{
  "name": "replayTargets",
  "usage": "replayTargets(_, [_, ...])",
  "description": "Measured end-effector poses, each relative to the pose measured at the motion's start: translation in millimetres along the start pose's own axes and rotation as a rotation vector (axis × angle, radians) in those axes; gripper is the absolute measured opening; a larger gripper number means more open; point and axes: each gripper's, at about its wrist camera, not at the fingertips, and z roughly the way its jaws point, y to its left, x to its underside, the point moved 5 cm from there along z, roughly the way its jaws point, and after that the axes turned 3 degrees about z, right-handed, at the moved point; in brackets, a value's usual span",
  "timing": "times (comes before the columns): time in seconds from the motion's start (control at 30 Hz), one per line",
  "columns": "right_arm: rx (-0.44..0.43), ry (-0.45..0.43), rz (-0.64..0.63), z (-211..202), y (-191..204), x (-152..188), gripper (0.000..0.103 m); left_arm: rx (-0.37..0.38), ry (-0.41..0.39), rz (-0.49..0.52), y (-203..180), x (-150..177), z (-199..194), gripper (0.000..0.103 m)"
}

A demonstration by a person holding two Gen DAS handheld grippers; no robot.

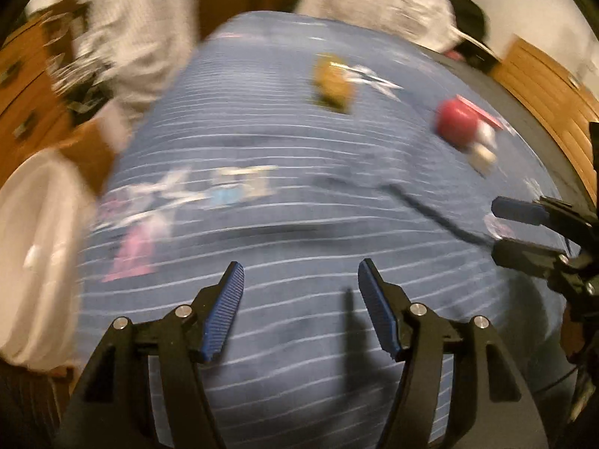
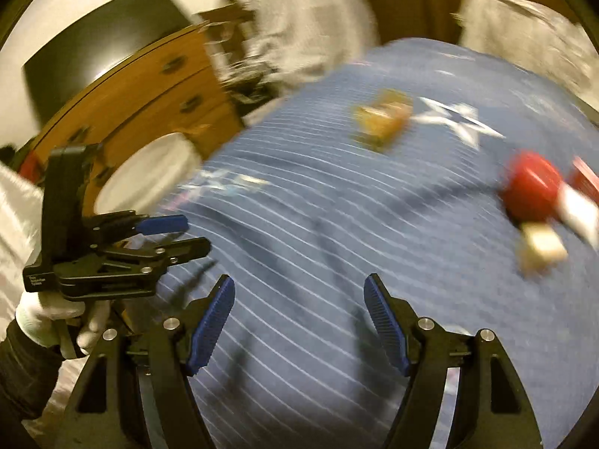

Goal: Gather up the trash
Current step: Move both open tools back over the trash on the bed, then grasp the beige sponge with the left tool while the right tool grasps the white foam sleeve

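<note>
Both views are motion-blurred. On a blue striped bedspread [image 1: 299,142] lie a yellow-brown wrapper [image 1: 333,82], a red round object [image 1: 458,123] and a small pale piece of trash [image 1: 485,151]. They also show in the right wrist view: the wrapper [image 2: 382,119], the red object [image 2: 531,189], the pale piece [image 2: 543,249]. My left gripper [image 1: 300,307] is open and empty above the bedspread. My right gripper [image 2: 299,321] is open and empty too. Each gripper shows at the edge of the other's view: the right one [image 1: 524,228], the left one [image 2: 179,235].
A white round bin or bag [image 1: 33,239] sits at the bed's left side beside a wooden dresser [image 2: 157,89]. Grey-white pillows or bedding [image 1: 374,3] lie at the far end. A wooden surface [image 1: 550,78] is at the right.
</note>
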Motion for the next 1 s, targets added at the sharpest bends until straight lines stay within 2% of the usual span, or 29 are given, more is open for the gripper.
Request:
replayTargets(0.1, [0.040,-0.028,0.077,-30,-57,26,0.072,0.052,-0.008,0.080,-44,-8,14,0.061])
replayTargets(0.23, [0.081,-0.041,0.119,-54,-108,48,0.073,0.144,0.027,0.164,-99,-25,43,0.061])
replayTargets(0.33, [0.110,-0.044,0.139,-67,-141,55,0.073,0.147,0.033,0.238,-134,-40,65,0.068])
replayTargets(0.5, [0.146,-0.037,0.128,-80,-180,58,0.073,0.180,0.039,0.331,-180,-69,92,0.068])
replayTargets(0.63, [0.181,-0.018,0.074,-87,-209,57,0.073,0.208,0.032,0.378,-202,-91,110,0.068])
replayTargets(0.83, [0.243,0.068,-0.142,-83,-233,22,0.075,0.241,0.019,0.409,-228,-112,132,0.068])
replayTargets(1.0, [0.243,0.136,-0.318,-69,-250,-42,0.076,0.260,0.022,0.385,-229,-122,140,0.068])
